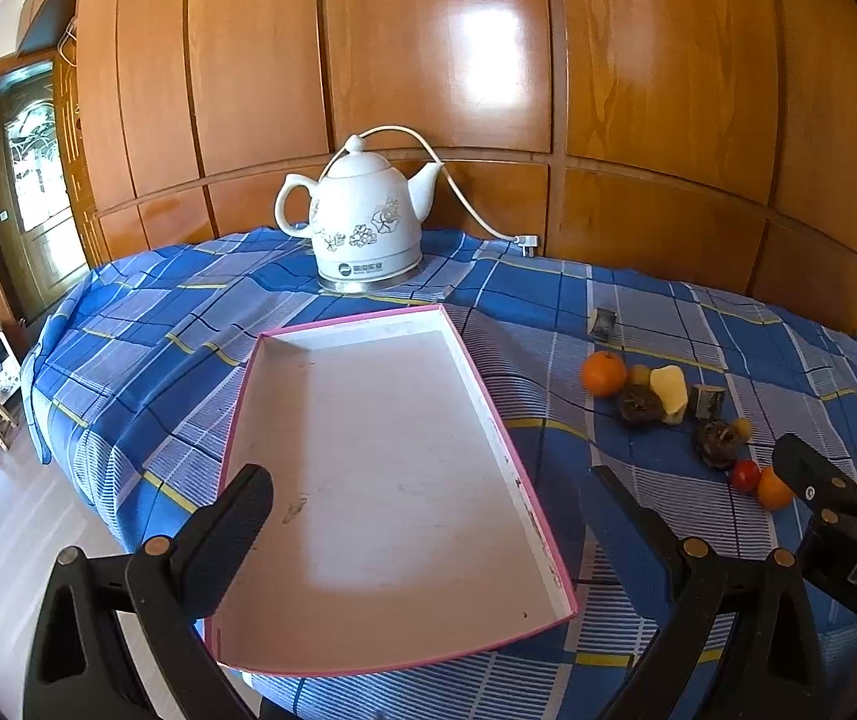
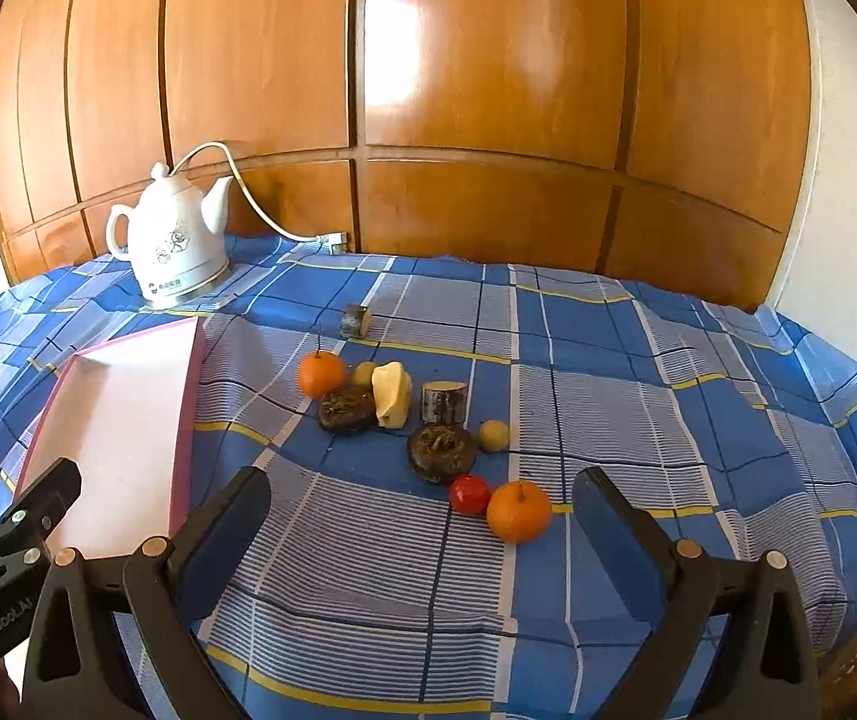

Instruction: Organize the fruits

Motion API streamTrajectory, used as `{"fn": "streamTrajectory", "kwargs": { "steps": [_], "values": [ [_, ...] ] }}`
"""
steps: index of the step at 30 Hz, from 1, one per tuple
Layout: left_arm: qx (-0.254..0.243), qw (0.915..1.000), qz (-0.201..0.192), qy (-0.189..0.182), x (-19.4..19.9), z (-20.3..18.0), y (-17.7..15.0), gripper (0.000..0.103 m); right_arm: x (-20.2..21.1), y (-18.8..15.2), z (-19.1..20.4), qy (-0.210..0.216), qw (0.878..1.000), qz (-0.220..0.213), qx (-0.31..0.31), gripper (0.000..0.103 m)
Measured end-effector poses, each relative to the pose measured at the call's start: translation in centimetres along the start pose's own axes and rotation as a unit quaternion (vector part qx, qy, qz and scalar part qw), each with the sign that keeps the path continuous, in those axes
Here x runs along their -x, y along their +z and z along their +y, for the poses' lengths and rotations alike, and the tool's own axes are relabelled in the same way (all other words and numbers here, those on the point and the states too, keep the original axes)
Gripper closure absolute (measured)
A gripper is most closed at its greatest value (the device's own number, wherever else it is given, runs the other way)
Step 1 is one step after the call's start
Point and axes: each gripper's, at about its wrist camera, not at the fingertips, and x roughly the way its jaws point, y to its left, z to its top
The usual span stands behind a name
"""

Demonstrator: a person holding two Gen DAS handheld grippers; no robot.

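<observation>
A pink-rimmed white tray (image 1: 506, 420) lies on the blue checked tablecloth; it also shows in the right wrist view (image 2: 194, 396). To its right lie an orange (image 2: 518, 510), a red tomato (image 2: 469, 493), another orange (image 2: 321, 373), two dark brown fruits (image 2: 441, 451) (image 2: 345, 409), a pale yellow piece (image 2: 392, 399) and small yellowish fruits (image 2: 493, 435). My left gripper (image 1: 428, 501) is open and empty above the tray's near end. My right gripper (image 2: 422, 504) is open and empty, just short of the near orange and tomato.
A white electric kettle (image 1: 362, 222) with its cord stands at the back by the wooden wall panels (image 1: 428, 60). Two small wood-like blocks (image 2: 444, 402) (image 2: 355, 320) lie among and behind the fruits. The table edge drops off at the left (image 1: 50, 420).
</observation>
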Motion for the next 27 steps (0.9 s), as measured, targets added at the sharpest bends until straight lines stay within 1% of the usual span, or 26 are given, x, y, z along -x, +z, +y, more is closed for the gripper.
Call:
{"fn": "streamTrajectory", "kwargs": {
  "steps": [27],
  "values": [
    [0.004, 0.9995, 0.005, -0.031, 0.23, 0.15, -0.18, 0.0, 0.29, 0.04, 0.09, -0.012, 1.0, -0.005, 0.012, 0.001]
  ]
}}
